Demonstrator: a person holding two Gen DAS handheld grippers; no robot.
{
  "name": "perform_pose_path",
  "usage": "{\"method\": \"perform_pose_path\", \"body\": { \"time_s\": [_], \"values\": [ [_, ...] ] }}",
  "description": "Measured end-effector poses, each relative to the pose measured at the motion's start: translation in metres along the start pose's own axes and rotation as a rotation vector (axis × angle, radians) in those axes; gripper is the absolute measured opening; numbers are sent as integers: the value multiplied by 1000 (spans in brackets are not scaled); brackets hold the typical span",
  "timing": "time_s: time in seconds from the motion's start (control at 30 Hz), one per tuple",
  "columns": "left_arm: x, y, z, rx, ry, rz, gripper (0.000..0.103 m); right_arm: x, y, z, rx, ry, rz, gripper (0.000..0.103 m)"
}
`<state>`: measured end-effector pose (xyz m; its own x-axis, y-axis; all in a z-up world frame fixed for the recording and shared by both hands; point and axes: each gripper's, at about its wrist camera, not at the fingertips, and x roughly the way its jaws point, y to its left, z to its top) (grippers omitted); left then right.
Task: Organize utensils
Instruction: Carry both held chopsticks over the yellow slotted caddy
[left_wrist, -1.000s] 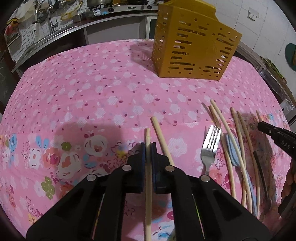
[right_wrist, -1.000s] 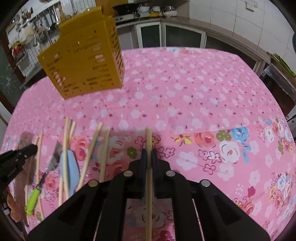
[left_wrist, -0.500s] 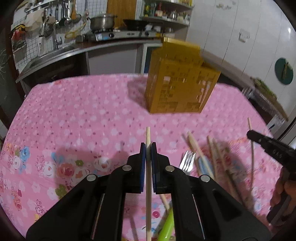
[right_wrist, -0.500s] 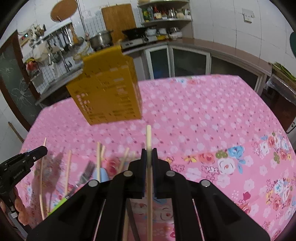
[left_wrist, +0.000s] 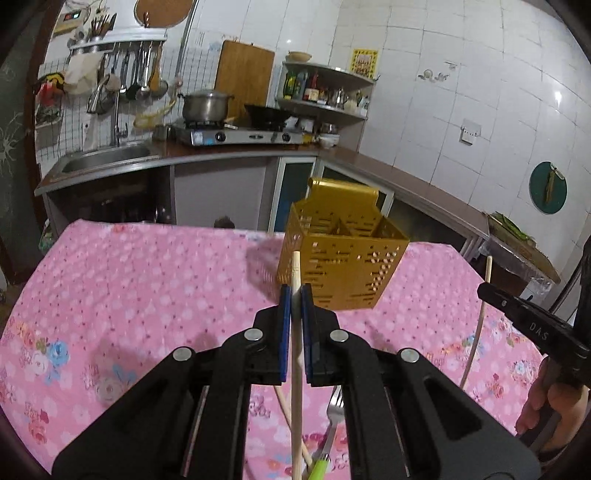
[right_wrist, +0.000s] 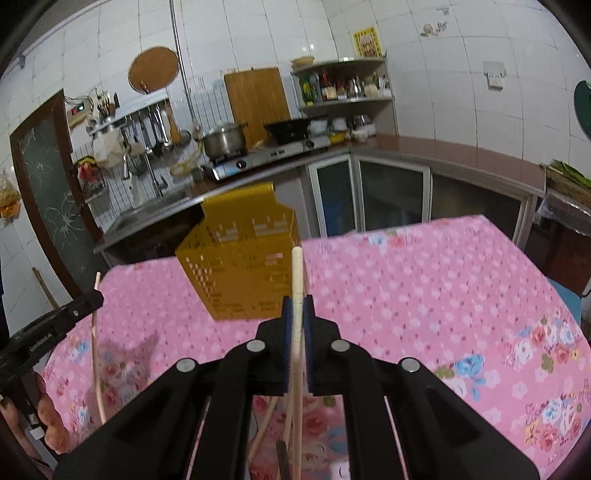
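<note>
My left gripper (left_wrist: 294, 291) is shut on a pale wooden chopstick (left_wrist: 296, 269), held above the pink flowered table (left_wrist: 147, 288). Its tip points at the yellow slotted utensil holder (left_wrist: 343, 258) standing at the far side. My right gripper (right_wrist: 297, 301) is shut on a second chopstick (right_wrist: 297, 269), also lifted, with the holder (right_wrist: 240, 266) ahead and to its left. Each gripper shows at the edge of the other's view, the right gripper (left_wrist: 484, 290) with its chopstick (left_wrist: 480, 325) and the left gripper (right_wrist: 96, 297). A fork (left_wrist: 334, 406) with a green handle (left_wrist: 319, 469) and more chopsticks (left_wrist: 286, 410) lie below.
Behind the table runs a kitchen counter with a sink (left_wrist: 107, 158), a gas stove (left_wrist: 240, 134) with a pot (left_wrist: 207, 105) and a wok. A corner shelf (left_wrist: 325, 96) carries bottles. A person's hand (left_wrist: 550, 406) holds the right gripper.
Both grippers have risen off the table with their chopsticks and tilted upward. The holder and the kitchen wall have come into view, and the utensils on the cloth have dropped to the bottom edge.
</note>
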<state>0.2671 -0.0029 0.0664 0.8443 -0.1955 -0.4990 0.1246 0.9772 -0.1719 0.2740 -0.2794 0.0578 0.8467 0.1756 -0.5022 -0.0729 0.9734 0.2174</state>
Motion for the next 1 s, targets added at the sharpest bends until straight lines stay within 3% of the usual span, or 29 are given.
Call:
{"method": "perform_pose_path", "body": {
  "time_s": [0.27,0.5,0.83,1.0],
  "values": [
    [5,-14,13,41,-46,-1,4,-1,8,16,-26,-63,6,6],
    [7,-26,44,76,-119,6,4,-5,11,42,-39,-132,14,6],
    [-6,-49,127,104,-333,-10,4,-18,27,112,-80,-294,40,6],
    [4,-53,148,75,-416,-29,4,-15,28,143,-53,-377,72,6]
  ]
}}
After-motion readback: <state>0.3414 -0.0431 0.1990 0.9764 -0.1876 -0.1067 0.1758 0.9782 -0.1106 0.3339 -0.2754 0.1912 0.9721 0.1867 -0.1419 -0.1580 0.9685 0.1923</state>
